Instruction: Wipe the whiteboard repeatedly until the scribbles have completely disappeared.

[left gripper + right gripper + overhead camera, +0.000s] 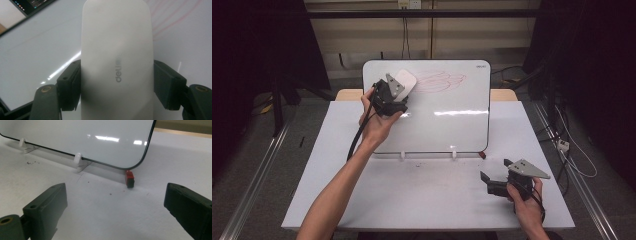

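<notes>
The white eraser (pixel 116 62) is being clamped across its width between the two black jaws of the left gripper (pixel 393 100), one pad (pixel 71 85) being pressed to each long side. The jaws are being held only as far apart as the eraser body requires. The eraser is being presented to the upper left area of the whiteboard (pixel 447 125), just left of the red scribble (pixel 439 82); whether its face is touching the board cannot be told from the pictures.

The right gripper (pixel 494 182) is being rested low on the table (pixel 422 200) at the near right, well apart from the board. Its jaws are being kept wide open and nothing is being held between them. A small red and black marker cap or magnet (pixel 129 179) is being seen beyond them, just beside the board's lower right corner; which of the two it is cannot be told.

The step in hand is being judged as the wiping of the red marks, at or near its start, since the scribble is largely intact. The next move is being judged to call for flat contact of the eraser with the board and a sweep to the right across the marks, with light pressure, so that the standing board is not being tipped on its white feet (pixel 402 156)
</notes>
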